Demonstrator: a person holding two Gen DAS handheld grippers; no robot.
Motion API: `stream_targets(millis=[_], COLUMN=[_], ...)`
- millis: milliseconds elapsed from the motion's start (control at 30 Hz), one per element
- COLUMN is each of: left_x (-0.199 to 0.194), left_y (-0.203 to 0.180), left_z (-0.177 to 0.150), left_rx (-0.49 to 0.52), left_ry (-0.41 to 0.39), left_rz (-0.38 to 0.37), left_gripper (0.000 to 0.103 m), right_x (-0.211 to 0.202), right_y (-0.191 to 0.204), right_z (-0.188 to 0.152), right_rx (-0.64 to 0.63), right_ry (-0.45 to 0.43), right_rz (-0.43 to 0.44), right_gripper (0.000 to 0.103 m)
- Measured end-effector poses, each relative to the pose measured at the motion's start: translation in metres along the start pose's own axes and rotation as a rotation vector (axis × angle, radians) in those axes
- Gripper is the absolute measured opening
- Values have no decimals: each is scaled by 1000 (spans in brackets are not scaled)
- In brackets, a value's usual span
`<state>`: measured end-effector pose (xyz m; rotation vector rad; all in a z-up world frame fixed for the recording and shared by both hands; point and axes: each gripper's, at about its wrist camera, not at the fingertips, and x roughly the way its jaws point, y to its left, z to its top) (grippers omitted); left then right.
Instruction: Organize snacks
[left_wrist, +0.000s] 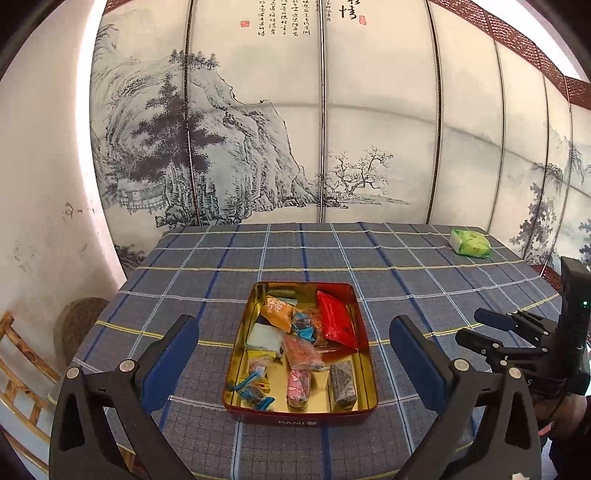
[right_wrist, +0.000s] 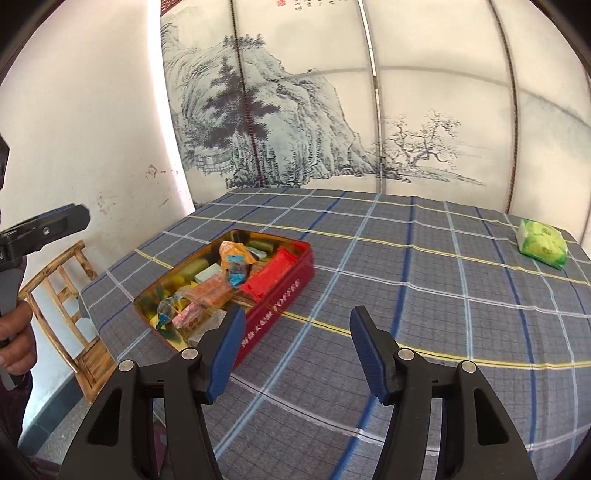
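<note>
- The snacks are sitting in a red tin (left_wrist: 300, 416) with a gold inside, which is resting on the near middle of the worktop (left_wrist: 406, 266), covered by a blue-grey plaid cloth.
- Inside the tin, a flat red packet (left_wrist: 336, 319) is leaning along the right side, an orange packet (left_wrist: 277, 309) is lying toward the far end, a pale white packet (left_wrist: 261, 340) is resting on the left, and a dark wrapped bar (left_wrist: 342, 384) is lying at the near right corner beside a pink wrapped piece (left_wrist: 298, 384). Blue-wrapped sweets (left_wrist: 255, 397) are lying at the near left corner.
- These pieces are looking light, thin and crinkly; the film wrappers are likely slippery, so pinching across the short width of a bar or on a sealed end seems safest. The red packet is probably soft and may be crushing easily under a hard squeeze.
- The tin itself is looking stiff and would be better taken by its rim wall.
- The left gripper (left_wrist: 295, 350) is hovering just before the tin, its jaws spread wide on either side of it and holding nothing.
- The right gripper (right_wrist: 297, 347) is hanging to the right of the tin, over bare cloth, its jaws also apart and empty.
- A green packet (right_wrist: 542, 248) is lying alone at the far right corner of the worktop, well apart from the tin; it is probably the piece left to bring in.
- A wooden chair (right_wrist: 62, 295) is standing off the left edge, before a painted landscape screen (left_wrist: 258, 129).
</note>
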<state>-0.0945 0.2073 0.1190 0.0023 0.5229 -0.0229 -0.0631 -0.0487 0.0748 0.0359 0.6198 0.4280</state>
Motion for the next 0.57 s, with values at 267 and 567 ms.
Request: stream_targets(millis=[267, 567], left_x=[-12, -2], left_y=[3, 4], left_z=[-1, -2], left_rx=[-21, -18], left_ry=[-38, 6], left_rz=[74, 126], left_gripper=[102, 102], right_x=[33, 66], right_y=[-107, -210], right_z=[-9, -29], right_rx=[130, 225], right_ry=[173, 333], right_rz=[-238, -438], right_gripper=[66, 74])
